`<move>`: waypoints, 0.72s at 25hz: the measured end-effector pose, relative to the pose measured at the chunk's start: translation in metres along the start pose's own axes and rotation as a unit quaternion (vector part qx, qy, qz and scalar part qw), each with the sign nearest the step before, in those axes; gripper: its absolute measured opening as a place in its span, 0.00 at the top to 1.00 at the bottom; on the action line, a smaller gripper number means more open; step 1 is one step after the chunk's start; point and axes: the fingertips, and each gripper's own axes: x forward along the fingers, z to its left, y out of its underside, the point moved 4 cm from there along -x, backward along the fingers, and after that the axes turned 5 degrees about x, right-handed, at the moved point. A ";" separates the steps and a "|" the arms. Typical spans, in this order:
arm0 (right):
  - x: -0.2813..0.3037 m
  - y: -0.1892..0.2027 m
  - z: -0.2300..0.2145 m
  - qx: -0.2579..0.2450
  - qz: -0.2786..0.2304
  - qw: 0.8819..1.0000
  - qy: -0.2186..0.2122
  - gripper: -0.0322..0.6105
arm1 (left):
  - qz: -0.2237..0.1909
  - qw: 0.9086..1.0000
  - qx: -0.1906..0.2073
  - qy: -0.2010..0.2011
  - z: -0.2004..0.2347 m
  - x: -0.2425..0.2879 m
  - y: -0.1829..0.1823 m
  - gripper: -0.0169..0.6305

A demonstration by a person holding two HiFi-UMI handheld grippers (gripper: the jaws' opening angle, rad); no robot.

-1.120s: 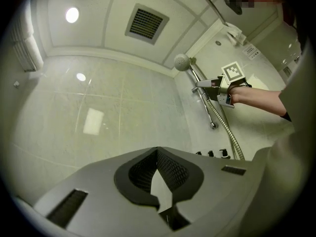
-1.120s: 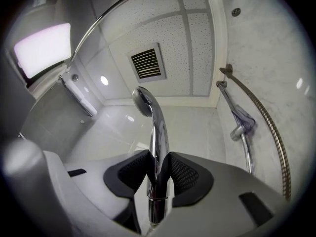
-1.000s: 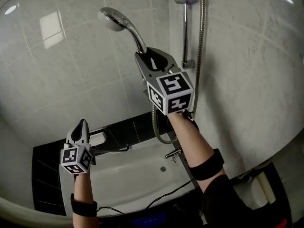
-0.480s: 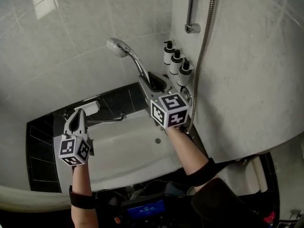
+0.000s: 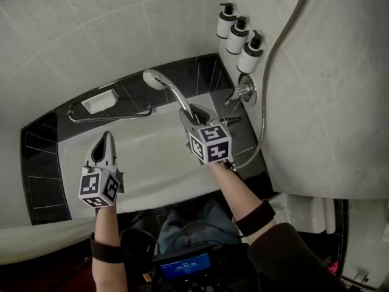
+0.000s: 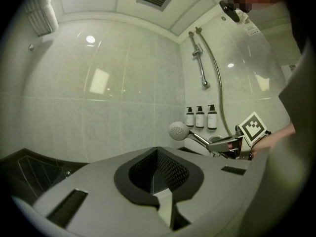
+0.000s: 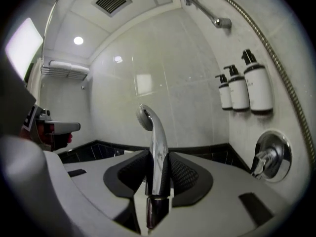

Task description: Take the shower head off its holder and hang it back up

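- Shower head [image 5: 165, 85] is at the centre of the head view, off the wall and low over the bathtub [image 5: 146, 169], with its spray face turned towards the upper left.
- The right gripper [image 5: 193, 115] is clamped part-way closed on the chrome handle, just above the hose joint. That grip probably steadies the long handle.
- The left gripper [image 5: 106, 139], at lower left, is closed tight on nothing. It seems to be kept aside, out of the way.
- The hose [image 5: 276, 53] curves from the handle up the right wall with some slack.
- The rail [image 7: 200, 6] runs across the upper right of the right gripper view. The holder may be the small fitting at its top, but it is too small to be sure.
- Hanging the shower head back up looks like a long lift.
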 end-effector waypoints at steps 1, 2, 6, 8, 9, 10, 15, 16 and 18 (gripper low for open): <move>0.007 0.019 -0.005 0.001 0.015 1.000 0.003 0.73 | 0.006 1.000 0.001 0.000 -0.001 0.004 0.013 0.97; 0.013 0.039 -0.010 0.002 0.030 1.000 0.006 0.72 | 0.012 1.000 0.003 0.000 -0.002 0.008 0.027 0.97; 0.037 0.119 -0.024 -0.015 0.090 0.996 0.008 0.72 | 0.042 0.999 -0.007 0.000 -0.010 0.019 0.088 0.97; 0.049 0.165 -0.030 -0.028 0.127 0.991 0.007 0.72 | 0.060 0.998 -0.011 0.004 -0.014 0.021 0.128 0.97; 0.054 0.188 -0.034 -0.032 0.148 0.988 0.006 0.72 | 0.069 0.997 -0.014 0.006 -0.017 0.022 0.149 0.97; 0.059 0.210 -0.037 -0.036 0.168 0.985 0.006 0.72 | 0.077 0.997 -0.019 0.007 -0.020 0.024 0.168 0.97; 0.083 0.310 -0.069 -0.061 0.254 0.965 0.015 0.72 | 0.097 0.995 -0.032 0.011 -0.033 0.038 0.252 0.97; 0.087 0.327 -0.078 -0.065 0.270 0.961 0.017 0.72 | 0.102 0.994 -0.032 0.014 -0.036 0.042 0.267 0.97; 0.092 0.358 -0.095 -0.071 0.299 0.951 0.024 0.72 | 0.113 0.993 -0.035 0.019 -0.042 0.048 0.297 0.97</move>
